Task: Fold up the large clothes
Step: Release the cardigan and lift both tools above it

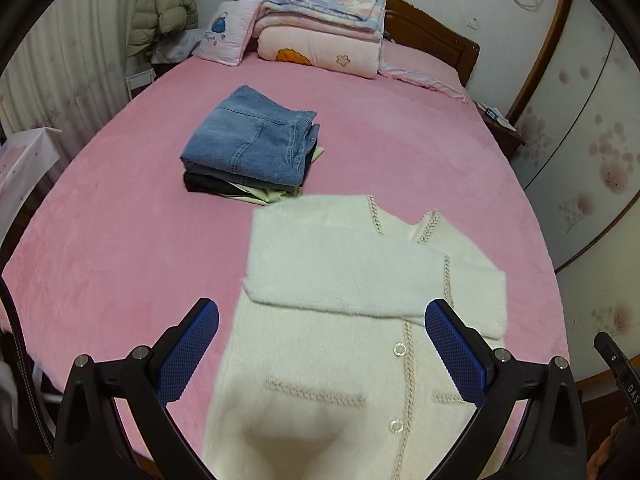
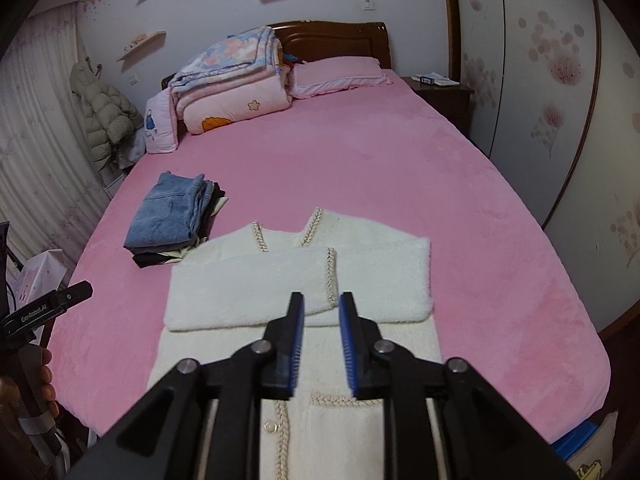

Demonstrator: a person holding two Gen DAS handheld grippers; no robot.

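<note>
Your cream cardigan (image 2: pixel 304 300) lies flat near the foot edge of the pink bed (image 2: pixel 440 184), both sleeves folded across its chest. Your left gripper (image 1: pixel 322 334) hangs above it with jaws wide and nothing between them. Your right gripper (image 2: pixel 321 312) hangs over it too, jaws narrow and empty. A stack of folded clothes (image 1: pixel 252 144) sits toward the bed's left edge.

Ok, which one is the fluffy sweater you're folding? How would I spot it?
Look at the big pink bed. Near its foot edge, beside the stack of folded jeans, lies the cream cardigan. It is the only white, fuzzy thing there, with braided trim, round buttons and its sleeves folded across the chest.
</note>
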